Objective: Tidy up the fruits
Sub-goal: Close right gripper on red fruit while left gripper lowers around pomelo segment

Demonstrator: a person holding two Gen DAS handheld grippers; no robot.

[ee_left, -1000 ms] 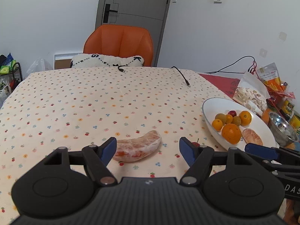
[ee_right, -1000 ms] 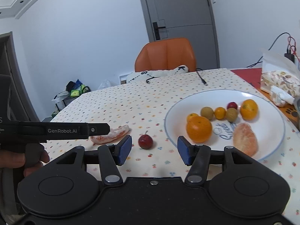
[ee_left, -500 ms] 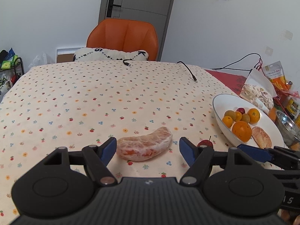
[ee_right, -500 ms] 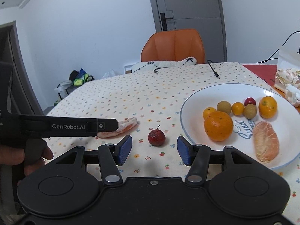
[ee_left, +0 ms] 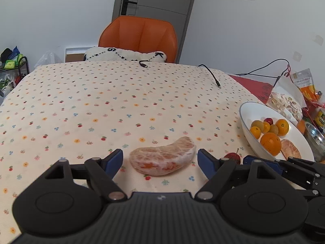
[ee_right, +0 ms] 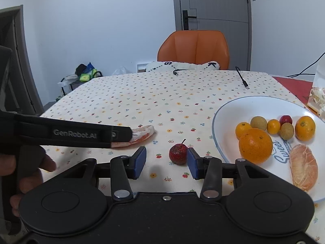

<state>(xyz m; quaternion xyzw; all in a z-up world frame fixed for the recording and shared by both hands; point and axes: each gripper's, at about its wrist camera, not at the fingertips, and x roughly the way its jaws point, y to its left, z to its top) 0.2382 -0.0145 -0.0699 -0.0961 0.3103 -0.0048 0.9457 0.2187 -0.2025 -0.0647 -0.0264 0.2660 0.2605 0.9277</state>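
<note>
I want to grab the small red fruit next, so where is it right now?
In the right wrist view the small red fruit sits on the tablecloth between the open fingers of the right gripper, near the right pad, just left of the white plate.

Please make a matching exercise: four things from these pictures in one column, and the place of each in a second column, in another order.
Things:
1. pomelo segment
2. small red fruit
3. big orange
4. black cable

Places:
A. on the white plate
B. far side of the tablecloth
C. between the open left tool fingers
D. between the open right tool fingers

Pairs: 1-C, 2-D, 3-A, 4-B
</note>
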